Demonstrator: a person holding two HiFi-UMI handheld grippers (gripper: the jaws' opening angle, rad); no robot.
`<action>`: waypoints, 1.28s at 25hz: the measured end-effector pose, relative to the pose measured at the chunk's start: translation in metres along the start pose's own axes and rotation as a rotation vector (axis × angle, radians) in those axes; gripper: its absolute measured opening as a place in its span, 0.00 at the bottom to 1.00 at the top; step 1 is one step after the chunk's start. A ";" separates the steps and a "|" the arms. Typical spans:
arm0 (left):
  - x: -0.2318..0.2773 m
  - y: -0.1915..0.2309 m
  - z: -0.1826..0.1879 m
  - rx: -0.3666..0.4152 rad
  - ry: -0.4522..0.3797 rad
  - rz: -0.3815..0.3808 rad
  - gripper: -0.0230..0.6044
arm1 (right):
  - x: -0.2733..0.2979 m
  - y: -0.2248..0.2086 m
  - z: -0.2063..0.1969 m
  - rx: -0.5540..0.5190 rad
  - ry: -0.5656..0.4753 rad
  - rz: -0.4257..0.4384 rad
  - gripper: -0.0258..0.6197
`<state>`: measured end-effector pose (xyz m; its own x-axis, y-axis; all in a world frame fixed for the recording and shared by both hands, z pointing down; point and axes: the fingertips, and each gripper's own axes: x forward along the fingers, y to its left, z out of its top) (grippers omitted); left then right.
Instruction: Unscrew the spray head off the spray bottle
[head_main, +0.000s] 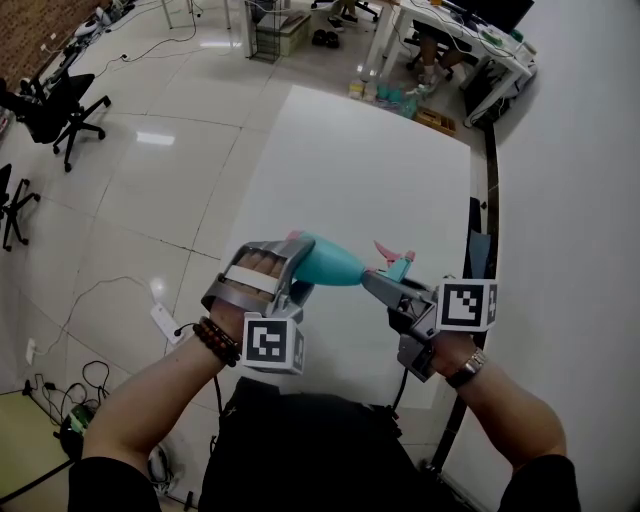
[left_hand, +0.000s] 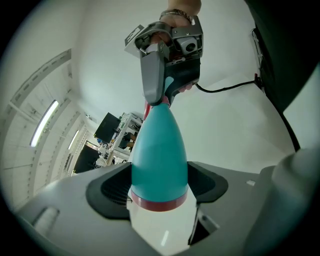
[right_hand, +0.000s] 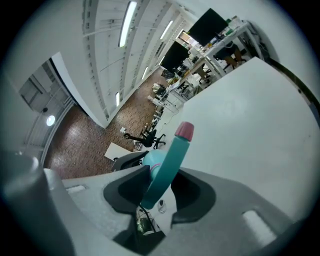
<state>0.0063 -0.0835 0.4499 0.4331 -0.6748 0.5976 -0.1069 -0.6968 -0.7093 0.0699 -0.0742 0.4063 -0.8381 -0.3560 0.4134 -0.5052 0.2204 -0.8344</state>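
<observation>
Bottle: the teal cone-shaped plastic spray bottle (head_main: 330, 262) clamped in my left gripper (left_hand: 159, 186) looks smooth with a soft sheen. Its red base band (left_hand: 159, 203) seems the same plastic.
Spray head: the teal plastic spray head (right_hand: 167, 165) pinched in my right gripper (right_hand: 160, 193) reads smooth and semi-gloss.
Tongs: I read both shells as matt grey moulded plastic. The black pads (left_hand: 110, 192) look ribbed and rubbery.
Table: the white tabletop (head_main: 380, 170) beneath both tongs is smooth and matt.
Floor: the pale tiled floor (head_main: 150, 170) beyond my left gripper is glossy, with glare.
Wrists: a dark beaded bracelet (head_main: 215, 340) behind the left gripper; a shiny metal watch band (head_main: 467, 368) behind the right.
</observation>
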 end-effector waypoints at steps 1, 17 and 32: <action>-0.001 0.000 0.002 -0.014 -0.009 0.011 0.63 | -0.003 0.000 0.001 -0.053 0.002 -0.017 0.23; -0.037 0.035 0.040 -0.305 -0.242 0.058 0.63 | -0.042 0.091 0.036 -0.660 -0.061 0.040 0.39; -0.050 0.057 0.040 -0.355 -0.328 0.042 0.63 | -0.085 0.112 0.035 -0.954 0.016 0.060 0.46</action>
<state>0.0142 -0.0794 0.3645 0.6752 -0.6318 0.3807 -0.4049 -0.7489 -0.5246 0.0919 -0.0514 0.2650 -0.8673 -0.3091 0.3902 -0.4102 0.8878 -0.2085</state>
